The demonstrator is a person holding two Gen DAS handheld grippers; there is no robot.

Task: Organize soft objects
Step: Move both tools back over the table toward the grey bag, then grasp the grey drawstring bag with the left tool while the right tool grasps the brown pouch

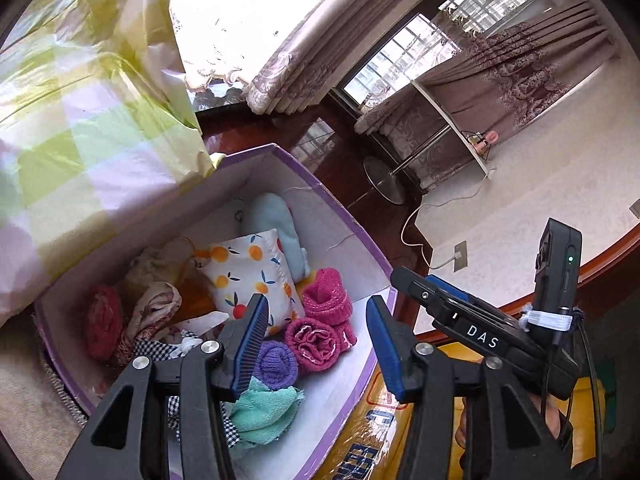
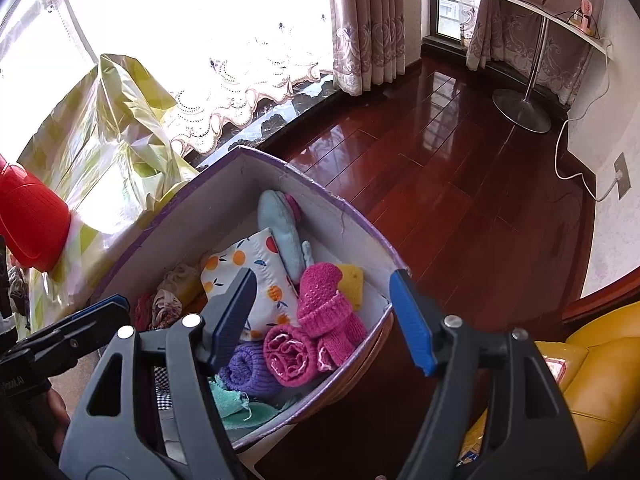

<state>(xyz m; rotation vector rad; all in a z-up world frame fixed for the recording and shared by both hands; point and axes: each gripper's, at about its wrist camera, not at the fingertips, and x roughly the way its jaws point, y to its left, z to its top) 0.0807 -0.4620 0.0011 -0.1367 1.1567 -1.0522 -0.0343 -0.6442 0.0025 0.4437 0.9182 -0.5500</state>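
Currently both the left gripper (image 1: 316, 330) and right gripper (image 2: 324, 312) are hovering spread and empty above the box (image 2: 362, 216). Inside it, rolled towels (image 2: 290, 354), a mitten (image 2: 320, 300) and a small pillow (image 1: 250, 276) are lying packed; organizing is looking largely done. Items under the left gripper's fingers are staying obscured.

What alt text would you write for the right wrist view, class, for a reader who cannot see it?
The open right gripper hovers empty over a purple-edged box holding rolled pink and purple cloths, a pink mitten and a fruit-print pillow. Dark red wooden floor lies beyond.
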